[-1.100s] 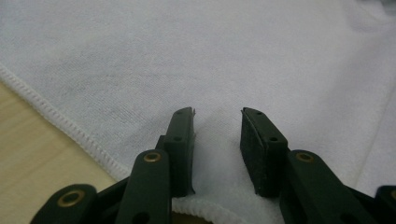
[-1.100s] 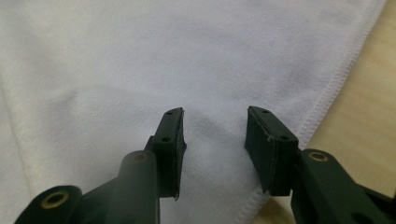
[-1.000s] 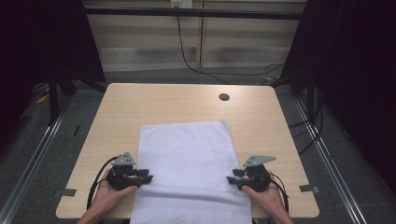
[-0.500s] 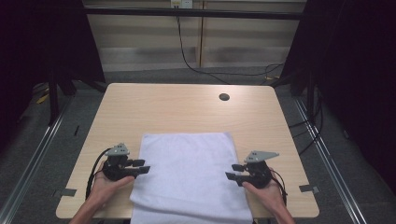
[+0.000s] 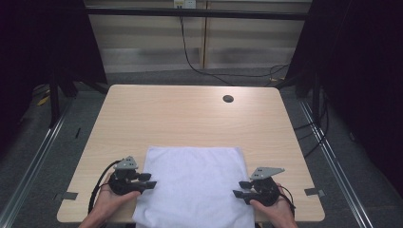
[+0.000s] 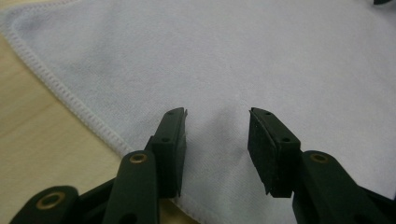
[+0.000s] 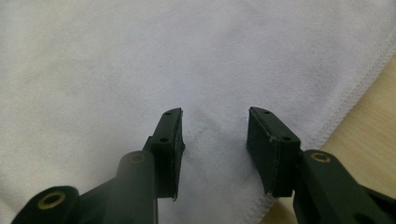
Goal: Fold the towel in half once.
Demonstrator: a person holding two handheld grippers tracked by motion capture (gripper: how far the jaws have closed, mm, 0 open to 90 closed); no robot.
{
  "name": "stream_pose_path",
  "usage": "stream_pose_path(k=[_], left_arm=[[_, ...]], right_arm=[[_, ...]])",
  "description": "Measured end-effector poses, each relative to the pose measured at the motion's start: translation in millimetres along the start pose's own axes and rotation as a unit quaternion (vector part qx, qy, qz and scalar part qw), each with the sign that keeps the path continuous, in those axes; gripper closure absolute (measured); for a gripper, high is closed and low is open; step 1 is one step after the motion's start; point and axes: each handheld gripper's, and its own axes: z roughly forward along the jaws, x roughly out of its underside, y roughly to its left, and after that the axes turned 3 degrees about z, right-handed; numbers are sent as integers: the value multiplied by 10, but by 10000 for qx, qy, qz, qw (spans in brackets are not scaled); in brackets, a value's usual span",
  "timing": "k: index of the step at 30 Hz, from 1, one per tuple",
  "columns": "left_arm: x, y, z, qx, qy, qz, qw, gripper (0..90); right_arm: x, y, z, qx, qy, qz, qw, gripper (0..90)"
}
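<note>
A white towel [image 5: 197, 185] lies flat on the near half of the wooden table [image 5: 190, 118], and its near part hangs over the front edge. My left gripper [image 5: 153, 180] sits at the towel's left edge, pointing inward. Its jaws have just been opening and stand apart over the cloth [image 6: 233, 56], which shows a faint wrinkle between them. My right gripper [image 5: 237, 188] mirrors it at the towel's right edge, open, with flat cloth [image 7: 163, 56] beneath its jaws. The stitched hem runs beside each gripper.
A small dark round hole [image 5: 228, 99] sits in the tabletop at the far right. Bare wood stretches beyond the towel to the far edge. Cables trail on the floor behind the table, and metal rails run along both sides.
The towel has slid toward the near edge, its far hem now closer to me. The left jaws have spread wider. Both hands stay at the towel's side edges.
</note>
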Motion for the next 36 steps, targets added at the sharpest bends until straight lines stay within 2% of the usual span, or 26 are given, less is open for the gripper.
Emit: stream_pose_path(k=[3, 4, 7, 11, 13, 14, 18, 20, 21, 22, 24, 27, 28, 29, 31, 32, 33, 34, 35, 36], left_arm=[[3, -6, -1, 15, 3, 10, 10000, 560], [1, 25, -2, 83, -15, -104, 9999, 564], [2, 19, 0, 52, -23, -63, 10000, 568], [8, 33, -1, 105, -51, -103, 9999, 568], [11, 32, -2, 107, -60, -87, 9999, 568], [11, 31, -2, 104, -63, -104, 9999, 568], [11, 27, -3, 78, -56, -72, 9999, 565], [10, 25, -3, 87, -56, -90, 9999, 563], [9, 32, -5, 99, -51, -108, 9999, 563], [7, 36, -8, 82, -36, -109, 9999, 562], [-6, 60, -10, 64, -26, -116, 9999, 556], [-58, 131, -28, -74, -63, -145, 9998, 533], [-75, 161, -50, -181, -170, -171, 9995, 528], [-93, 200, -70, -248, -173, -163, 9994, 525], [-109, 249, -93, -298, -211, -164, 9992, 516], [-140, 345, -112, -525, -340, -255, 9977, 511], [-140, 345, -112, -525, -340, -255, 9977, 501], [-167, 436, -82, -605, -387, -329, 9969, 501], [-167, 436, -82, -605, -387, -329, 9969, 495], [-211, 523, -22, -566, -400, -374, 9969, 492]], right_arm=[[-74, -75, -16, 69, -201, 45, 9998, 559], [-133, -139, -12, 110, -320, 79, 9994, 554], [-364, -350, 46, 241, -547, 146, 9981, 548], [-600, -593, 251, 419, -512, 336, 9972, 519], [-645, -665, 356, 540, -444, 295, 9971, 500], [-659, -686, 395, 593, -370, 334, 9970, 491], [-683, -760, 427, 806, -448, 381, 9950, 473], [-680, -770, 447, 808, -354, 376, 9954, 473], [-661, -783, 490, 813, -314, 285, 9958, 477], [-652, -767, 497, 800, -336, 332, 9957, 476], [-651, -708, 517, 922, -286, 104, 9953, 483], [-650, -694, 511, 873, -281, 85, 9957, 608], [-645, -698, 505, 833, -291, 121, 9960, 658], [-641, -702, 510, 790, -340, 97, 9962, 693], [-644, -674, 500, 697, -249, 80, 9972, 787], [-631, -662, 502, 672, -283, 96, 9973, 812], [-614, -661, 502, 584, -340, 156, 9976, 837], [-596, -673, 499, 511, -398, 216, 9977, 850], [-596, -673, 499, 511, -398, 216, 9977, 850], [-564, -691, 496, 372, -494, 336, 9975, 861]])
